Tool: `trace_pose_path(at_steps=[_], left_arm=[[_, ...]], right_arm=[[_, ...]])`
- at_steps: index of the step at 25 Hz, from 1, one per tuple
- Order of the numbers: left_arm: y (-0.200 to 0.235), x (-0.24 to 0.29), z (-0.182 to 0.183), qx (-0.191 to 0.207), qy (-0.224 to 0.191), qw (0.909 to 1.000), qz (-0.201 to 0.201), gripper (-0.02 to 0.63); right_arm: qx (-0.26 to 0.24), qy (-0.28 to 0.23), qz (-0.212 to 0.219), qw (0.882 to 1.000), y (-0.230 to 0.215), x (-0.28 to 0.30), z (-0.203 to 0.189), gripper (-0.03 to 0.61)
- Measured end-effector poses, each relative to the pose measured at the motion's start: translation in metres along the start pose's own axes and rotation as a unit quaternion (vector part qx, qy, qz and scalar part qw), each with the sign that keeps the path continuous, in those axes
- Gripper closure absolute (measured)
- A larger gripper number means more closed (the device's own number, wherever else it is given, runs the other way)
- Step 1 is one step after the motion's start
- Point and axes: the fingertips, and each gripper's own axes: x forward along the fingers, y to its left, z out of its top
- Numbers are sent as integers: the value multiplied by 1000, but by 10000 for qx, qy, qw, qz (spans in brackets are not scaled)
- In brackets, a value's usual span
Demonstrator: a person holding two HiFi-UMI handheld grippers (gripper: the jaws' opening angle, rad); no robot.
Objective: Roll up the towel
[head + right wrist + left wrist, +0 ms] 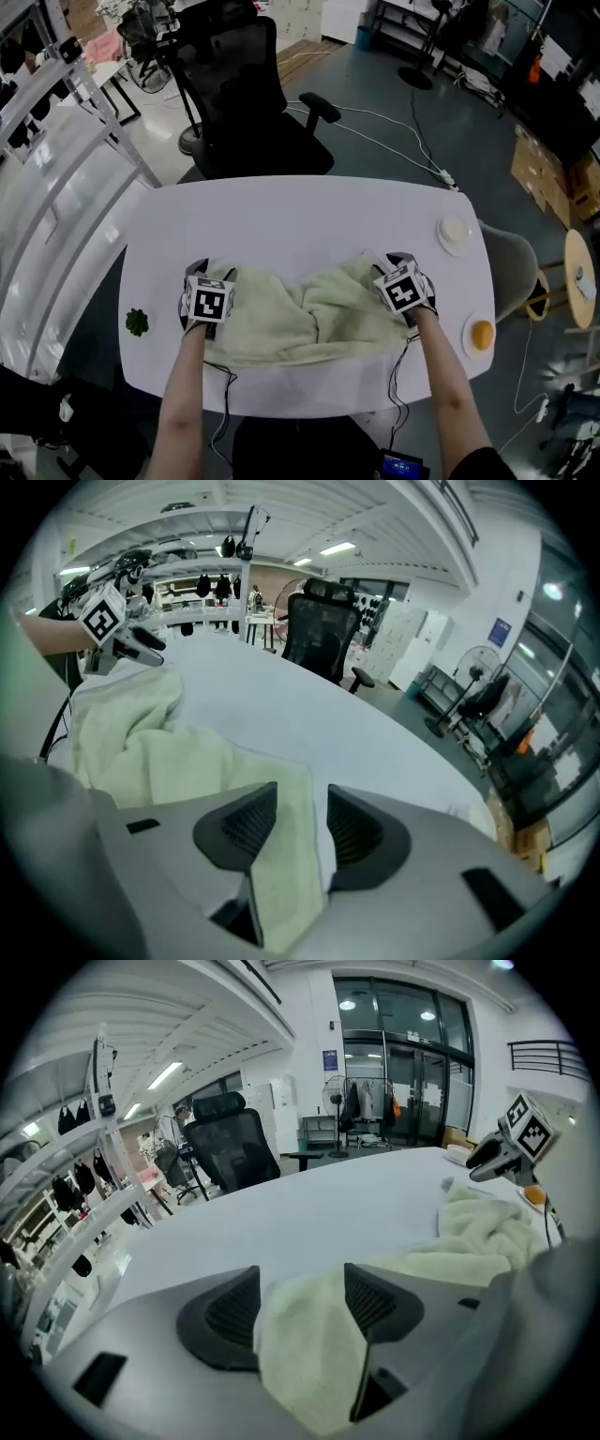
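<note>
Both bare forearms reach in over the near edge of the white surface (281,211), roughly parallel and well apart. Each hand is wrapped around its tool, with the marker cube on top. Both tools tilt forward and down toward the cloth.

The pale green towel (309,319) lies crumpled and bunched on the near half of the surface, midway between the left and right edges. Its near hem lies close to the near edge.

The left tongs (214,272) sit at the towel's left end. In the left gripper view the left tongs (300,1302) stand wide apart, and a flap of towel (309,1354) lies loosely in the gap, brushing the pads rather than pinched.

The right tongs (392,262) are at the towel's far right corner. In the right gripper view the right tongs (302,822) are partly open. A strip of towel (187,752) lies against the left pad, and a sliver of bare surface shows beside the right pad, so nothing is clamped.

Thin black cables run from both tools back over the near edge.

A small green object (137,322) sits near the left edge. A white dish (454,232) and an orange item (481,335) sit along the right edge. A black office chair (248,103) stands beyond the far edge.
</note>
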Motion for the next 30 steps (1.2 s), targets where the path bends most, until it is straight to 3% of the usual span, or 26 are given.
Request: trace_pose_path(at_steps=[5, 10, 14, 19, 20, 22, 23, 30], left_arm=[[-8, 30, 3, 144, 169, 9996, -168, 310], [-15, 42, -6, 266, 363, 9987, -234, 310], [-14, 45, -9, 23, 330, 9989, -319, 321], [-21, 43, -11, -220, 333, 9980, -482, 398], [-22, 43, -11, -163, 343, 9983, -443, 421], [-22, 42, -12, 135, 386, 9988, -274, 545], [-22, 41, -13, 289, 411, 9985, -211, 560], [-6, 23, -11, 504, 365, 9981, -36, 569]], right_arm=[[-317, 263, 72, 9991, 2, 36, 16, 399], [-163, 446, 376, 9982, 13, 52, 14, 402], [58, 412, 637, 9971, 17, 53, 17, 463], [388, 442, 829, 9948, 17, 53, 15, 492], [362, 449, 815, 9950, 17, 52, 15, 494], [238, 466, 704, 9961, 18, 53, 15, 529], [163, 466, 624, 9968, 18, 53, 14, 545], [113, 558, 353, 9978, 6, 44, 6, 549]])
